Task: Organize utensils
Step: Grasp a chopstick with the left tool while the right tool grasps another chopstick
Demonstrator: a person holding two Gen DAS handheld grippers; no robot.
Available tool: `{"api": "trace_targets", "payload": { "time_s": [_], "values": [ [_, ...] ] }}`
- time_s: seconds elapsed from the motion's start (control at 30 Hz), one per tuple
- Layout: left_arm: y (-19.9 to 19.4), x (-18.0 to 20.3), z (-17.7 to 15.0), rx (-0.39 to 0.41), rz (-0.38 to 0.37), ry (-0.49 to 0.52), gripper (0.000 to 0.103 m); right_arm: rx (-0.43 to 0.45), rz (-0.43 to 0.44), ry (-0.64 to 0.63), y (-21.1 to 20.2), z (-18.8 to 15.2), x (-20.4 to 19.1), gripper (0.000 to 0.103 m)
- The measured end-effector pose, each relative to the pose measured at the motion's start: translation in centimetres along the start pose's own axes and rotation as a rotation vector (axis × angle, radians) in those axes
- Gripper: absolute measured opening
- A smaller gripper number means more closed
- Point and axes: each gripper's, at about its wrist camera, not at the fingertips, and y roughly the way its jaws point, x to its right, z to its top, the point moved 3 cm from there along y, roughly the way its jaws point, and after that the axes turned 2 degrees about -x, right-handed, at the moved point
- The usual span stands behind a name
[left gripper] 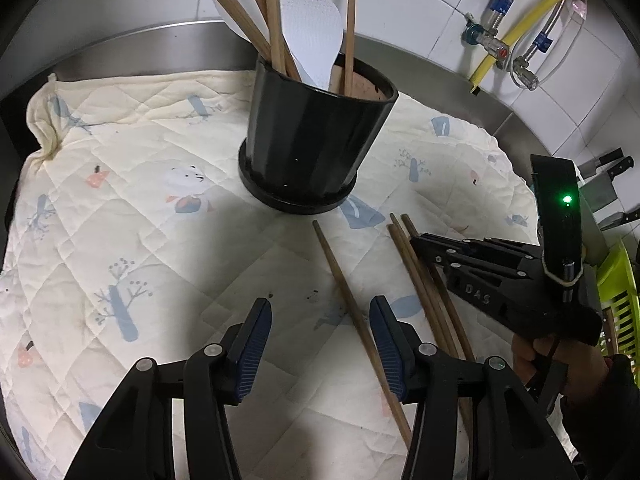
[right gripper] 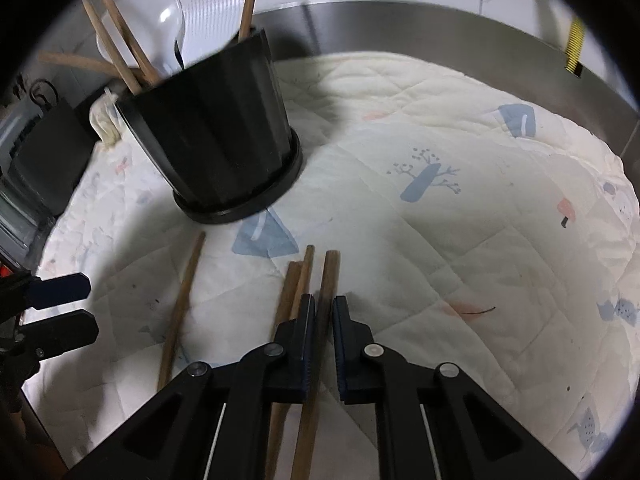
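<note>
A black pot (left gripper: 308, 140) (right gripper: 216, 136) stands on a quilted cloth (left gripper: 120, 200) and holds several wooden chopsticks (left gripper: 276, 16) and a white rice paddle (left gripper: 312, 36). One loose chopstick (left gripper: 352, 316) (right gripper: 180, 312) lies between my left gripper's (left gripper: 320, 344) open fingers. Three more chopsticks (left gripper: 428, 292) lie to its right. My right gripper (right gripper: 323, 344) (left gripper: 424, 248) is nearly closed around one of them (right gripper: 326, 300), low on the cloth; the other two (right gripper: 294, 292) lie just left of its left finger.
The cloth covers a steel counter (left gripper: 440, 68) with a raised rim. Tiled wall with pipes and a yellow hose (left gripper: 520, 28) is behind. Knives (left gripper: 608, 168) and a green rack (left gripper: 620, 292) sit at the right.
</note>
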Motion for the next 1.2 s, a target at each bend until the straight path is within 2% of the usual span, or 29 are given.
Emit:
{"api": "trace_targets", "payload": {
  "time_s": [0.17, 0.33, 0.47, 0.9, 1.1, 1.2],
  "values": [
    [1.8, 0.4, 0.6, -0.03, -0.007, -0.008, 0.047, -0.01, -0.022, -0.037, 0.1, 0.3, -0.3, 0.011],
    [4.1, 0.5, 1.1, -0.068, -0.018, -0.031, 0.044, -0.007, -0.012, 0.0, -0.6, -0.3, 0.5, 0.01],
    [5.7, 0.6, 1.5, -0.089, -0.005, -0.032, 0.034, -0.001, -0.016, 0.02, -1.5, -1.0, 1.3, 0.01],
    [7.4, 2.6, 3.1, -0.098, 0.035, 0.009, 0.029, -0.039, -0.014, 0.071, -2.0, -2.4, 3.1, 0.01],
    [7.7, 2.5, 3.1, -0.101, 0.07, 0.009, 0.013, -0.044, 0.002, 0.079, -1.7, -2.1, 3.4, 0.01],
    [7.6, 2.3, 3.0, -0.095, 0.073, 0.019, 0.011, -0.047, 0.008, 0.082, -1.6, -1.8, 3.4, 0.01]
  ]
}}
